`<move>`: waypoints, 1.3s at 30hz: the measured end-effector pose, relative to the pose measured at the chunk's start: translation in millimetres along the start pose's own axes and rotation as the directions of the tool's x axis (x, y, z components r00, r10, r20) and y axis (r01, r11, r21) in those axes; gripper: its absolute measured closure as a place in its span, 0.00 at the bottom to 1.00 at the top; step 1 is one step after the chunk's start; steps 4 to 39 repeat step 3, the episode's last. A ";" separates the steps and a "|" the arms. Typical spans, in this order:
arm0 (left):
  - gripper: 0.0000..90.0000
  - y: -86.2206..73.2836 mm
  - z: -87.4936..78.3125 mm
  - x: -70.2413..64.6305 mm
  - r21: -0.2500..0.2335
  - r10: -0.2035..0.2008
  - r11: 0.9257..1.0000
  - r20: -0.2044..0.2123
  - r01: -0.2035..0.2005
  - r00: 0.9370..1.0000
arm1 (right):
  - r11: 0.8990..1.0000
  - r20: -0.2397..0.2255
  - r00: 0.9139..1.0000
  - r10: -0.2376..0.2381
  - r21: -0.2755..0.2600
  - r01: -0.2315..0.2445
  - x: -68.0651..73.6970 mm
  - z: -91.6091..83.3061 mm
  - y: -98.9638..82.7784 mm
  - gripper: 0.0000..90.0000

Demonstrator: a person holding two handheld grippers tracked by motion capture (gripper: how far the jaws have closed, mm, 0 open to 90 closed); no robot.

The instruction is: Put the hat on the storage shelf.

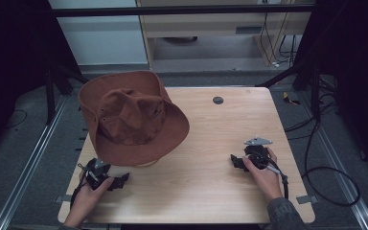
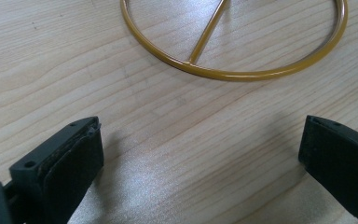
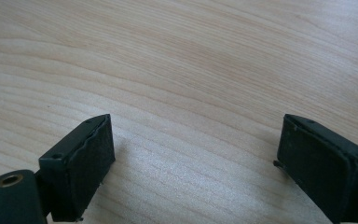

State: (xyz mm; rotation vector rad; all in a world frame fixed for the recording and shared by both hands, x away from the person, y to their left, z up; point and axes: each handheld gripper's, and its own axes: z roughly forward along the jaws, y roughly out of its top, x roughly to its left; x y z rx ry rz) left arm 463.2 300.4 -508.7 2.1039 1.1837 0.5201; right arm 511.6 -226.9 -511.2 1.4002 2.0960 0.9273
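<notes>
A brown wide-brimmed hat (image 1: 129,117) sits raised over the table's far left part. A bit of its pale stand base (image 1: 147,164) peeks out under the front brim. In the left gripper view that base is a gold metal ring (image 2: 233,74) with a spoke, lying flat on the wood just ahead of the jaws. My left gripper (image 1: 123,179) (image 2: 200,158) rests on the table in front of the hat, open and empty. My right gripper (image 1: 234,161) (image 3: 196,163) rests at the right, open over bare wood and pointing left.
The light wooden table (image 1: 201,191) has a small black round cap (image 1: 218,100) near its far edge. Black cables (image 1: 330,172) lie on the floor to the right. Metal rails run along both sides of the table.
</notes>
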 end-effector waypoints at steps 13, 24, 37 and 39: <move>0.00 0.0 0.0 -0.1 0.000 -0.001 1.000 0.000 0.001 1.000 | 1.000 0.001 1.000 0.007 0.000 -0.007 1.0 -0.7 -0.4 0.12; 0.00 0.0 0.0 -0.1 0.000 -0.001 1.000 0.000 0.001 1.000 | 1.000 0.001 1.000 0.007 0.000 -0.007 1.0 -0.7 -0.4 0.12; 0.00 0.0 0.0 -0.1 0.000 -0.001 1.000 0.000 0.001 1.000 | 1.000 0.001 1.000 0.007 0.000 -0.007 1.0 -0.7 -0.4 0.12; 0.00 0.0 0.0 -0.1 0.000 -0.001 1.000 0.000 0.001 1.000 | 1.000 0.001 1.000 0.007 0.000 -0.007 1.0 -0.7 -0.4 0.12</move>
